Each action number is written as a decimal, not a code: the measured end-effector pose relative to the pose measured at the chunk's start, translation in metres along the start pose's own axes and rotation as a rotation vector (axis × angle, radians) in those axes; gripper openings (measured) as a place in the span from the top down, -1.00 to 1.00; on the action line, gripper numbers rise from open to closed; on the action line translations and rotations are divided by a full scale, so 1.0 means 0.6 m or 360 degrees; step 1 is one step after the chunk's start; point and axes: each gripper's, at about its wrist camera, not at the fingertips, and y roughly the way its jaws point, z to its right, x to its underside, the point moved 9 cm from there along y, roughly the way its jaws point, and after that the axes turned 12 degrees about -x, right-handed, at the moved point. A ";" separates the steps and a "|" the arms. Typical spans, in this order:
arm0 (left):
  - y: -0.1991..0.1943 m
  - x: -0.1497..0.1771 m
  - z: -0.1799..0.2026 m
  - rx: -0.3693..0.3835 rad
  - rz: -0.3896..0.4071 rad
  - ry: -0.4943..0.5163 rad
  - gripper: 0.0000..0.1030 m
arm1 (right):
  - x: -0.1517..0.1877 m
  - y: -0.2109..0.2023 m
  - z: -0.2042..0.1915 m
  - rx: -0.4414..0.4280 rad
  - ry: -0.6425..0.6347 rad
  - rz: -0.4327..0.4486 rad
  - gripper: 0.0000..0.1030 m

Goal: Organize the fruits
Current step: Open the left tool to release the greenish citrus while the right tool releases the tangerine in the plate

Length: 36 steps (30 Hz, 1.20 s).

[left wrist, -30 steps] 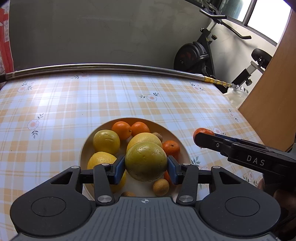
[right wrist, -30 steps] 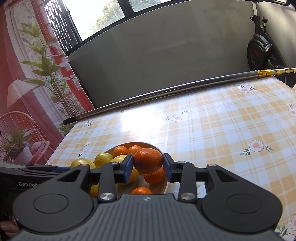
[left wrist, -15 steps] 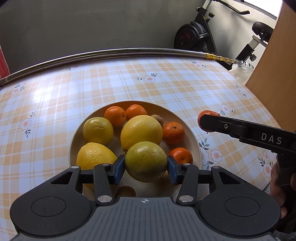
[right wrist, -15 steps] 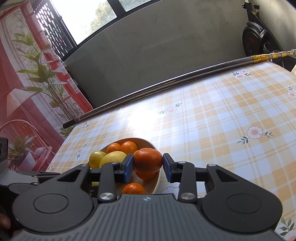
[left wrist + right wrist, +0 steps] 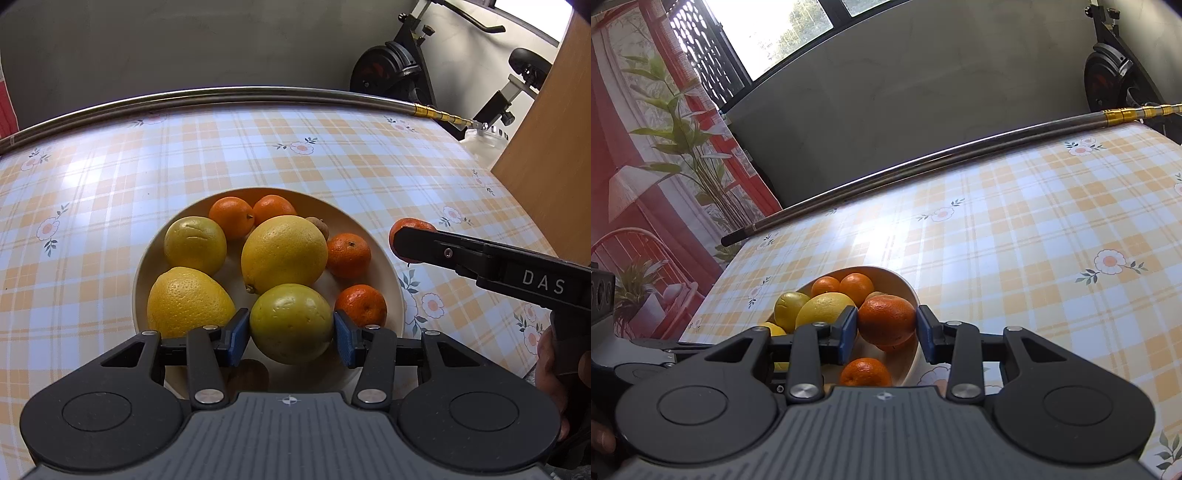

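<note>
Left wrist view: left tongs [image 5: 291, 334] grip a green-yellow citrus [image 5: 291, 323] low over the bowl [image 5: 397, 291]; right tongs [image 5: 886, 332] hold an orange [image 5: 886, 324] beside its rim.

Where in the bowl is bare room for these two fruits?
Little: the bowl is crowded. Bare floor shows only near its front rim, under the green-yellow fruit in the left gripper. The tablecloth around it is bare up to the metal rod.

Both wrist views, shared bowl [image 5: 397, 291]
</note>
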 end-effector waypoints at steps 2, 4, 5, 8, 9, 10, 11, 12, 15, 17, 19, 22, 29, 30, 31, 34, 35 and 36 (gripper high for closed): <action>-0.003 -0.001 -0.005 0.0018 0.0003 -0.0037 0.00 | 0.000 0.001 -0.002 0.0000 -0.0004 -0.0005 0.27; -0.009 -0.002 -0.010 0.0043 0.0014 -0.0076 -0.02 | 0.001 0.002 -0.003 0.0000 -0.0009 -0.0010 0.27; -0.012 -0.002 -0.012 0.0049 0.0024 -0.0088 -0.02 | 0.001 0.002 -0.005 -0.0001 -0.0010 -0.0013 0.27; -0.026 -0.007 -0.018 0.0049 0.0069 -0.0112 -0.02 | 0.002 0.004 -0.009 -0.0010 -0.0020 -0.0025 0.27; -0.031 -0.009 -0.020 0.0045 0.0088 -0.0118 -0.02 | 0.003 0.005 -0.011 -0.0015 -0.0024 -0.0030 0.27; -0.037 -0.013 -0.022 0.0038 0.0110 -0.0123 -0.02 | 0.003 0.007 -0.013 -0.0020 -0.0032 -0.0037 0.27; -0.042 -0.016 -0.024 0.0031 0.0129 -0.0128 -0.02 | 0.005 0.008 -0.016 -0.0022 -0.0039 -0.0045 0.27; -0.048 -0.020 -0.028 0.0019 0.0155 -0.0134 -0.02 | 0.006 0.010 -0.019 -0.0025 -0.0047 -0.0054 0.27; -0.063 -0.033 -0.040 -0.0010 0.0220 -0.0153 -0.02 | 0.009 0.017 -0.027 -0.0029 -0.0080 -0.0085 0.27; -0.072 -0.041 -0.048 -0.0021 0.0250 -0.0174 -0.02 | 0.013 0.023 -0.034 -0.0033 -0.0110 -0.0109 0.27; -0.078 -0.046 -0.059 -0.0045 0.0271 -0.0197 -0.02 | 0.017 0.031 -0.043 -0.0035 -0.0142 -0.0138 0.27; -0.082 -0.051 -0.076 -0.0099 0.0283 -0.0226 -0.07 | 0.024 0.043 -0.056 -0.0040 -0.0184 -0.0177 0.27; -0.088 -0.046 -0.114 -0.0138 0.0285 -0.0313 -0.08 | 0.035 0.060 -0.068 -0.0025 -0.0239 -0.0234 0.27; -0.089 -0.045 -0.118 -0.0141 0.0285 -0.0320 -0.08 | 0.036 0.061 -0.068 -0.0021 -0.0239 -0.0240 0.27; -0.089 -0.044 -0.120 -0.0143 0.0283 -0.0328 -0.08 | 0.037 0.062 -0.068 -0.0016 -0.0239 -0.0246 0.27; -0.088 -0.039 -0.127 -0.0142 0.0275 -0.0348 -0.08 | 0.037 0.063 -0.068 -0.0009 -0.0243 -0.0252 0.27; -0.088 -0.038 -0.128 -0.0140 0.0272 -0.0352 -0.08 | 0.037 0.063 -0.068 -0.0007 -0.0246 -0.0254 0.26; -0.088 -0.036 -0.129 -0.0137 0.0268 -0.0354 -0.08 | 0.037 0.064 -0.068 -0.0004 -0.0249 -0.0256 0.25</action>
